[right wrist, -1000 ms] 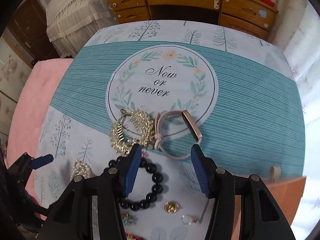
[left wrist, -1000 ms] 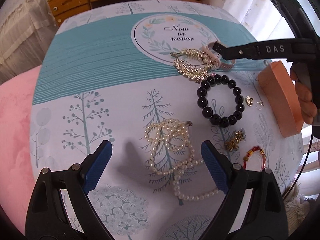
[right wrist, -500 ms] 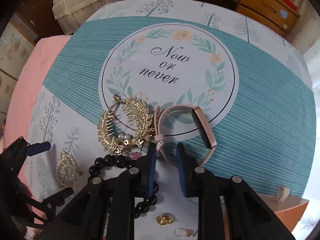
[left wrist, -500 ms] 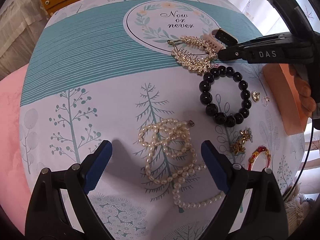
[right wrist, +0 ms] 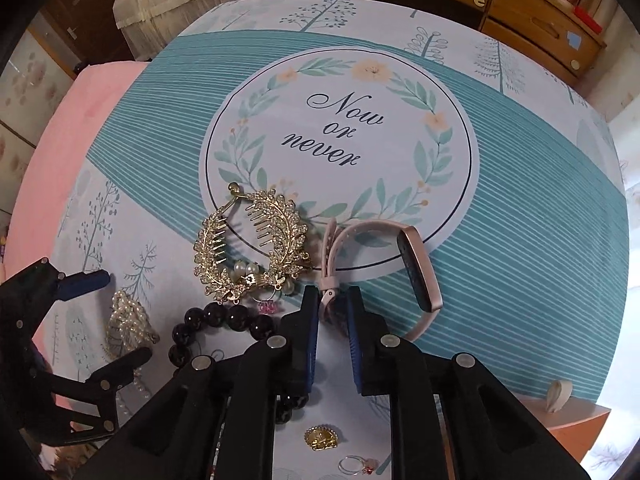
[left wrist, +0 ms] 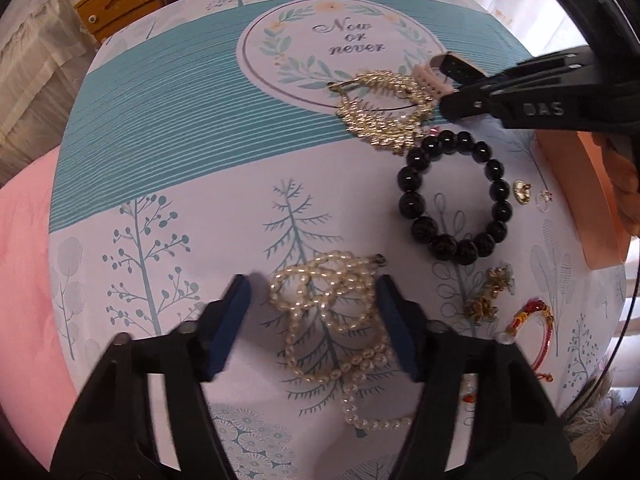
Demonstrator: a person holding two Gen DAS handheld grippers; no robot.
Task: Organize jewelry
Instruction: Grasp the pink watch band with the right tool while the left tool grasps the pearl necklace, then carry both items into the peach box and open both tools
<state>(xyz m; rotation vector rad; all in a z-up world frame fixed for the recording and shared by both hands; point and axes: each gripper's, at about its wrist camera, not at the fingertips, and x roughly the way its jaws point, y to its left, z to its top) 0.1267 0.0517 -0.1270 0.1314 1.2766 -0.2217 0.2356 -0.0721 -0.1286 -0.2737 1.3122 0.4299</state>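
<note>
Jewelry lay scattered over a printed tablecloth (right wrist: 520,184) with a teal band and a round "Now or never" motif. Near the left gripper (left wrist: 314,322), the pearl necklace (left wrist: 332,312) sat in a tangled heap between the blue pads; the jaws had just been closing around it, yet gaps showed on both sides, so the pads did not press it, and its tail ran out of sight under the right finger. Farther right, the right gripper (right wrist: 333,312) stood nearly closed on the buckle end of the pink watch (right wrist: 416,276), whose strap was pinched between the pads while its dark face lay on the cloth to the right. Just left of it rested the gold leaf hair comb (right wrist: 256,248), and nearer, the black bead bracelet (left wrist: 456,196), partly covered in the right wrist view by the gripper. Small gold and red pieces near the right edge were too small to identify. An orange box (left wrist: 588,200) was cut off at the far right, beside a partly visible hand.
</note>
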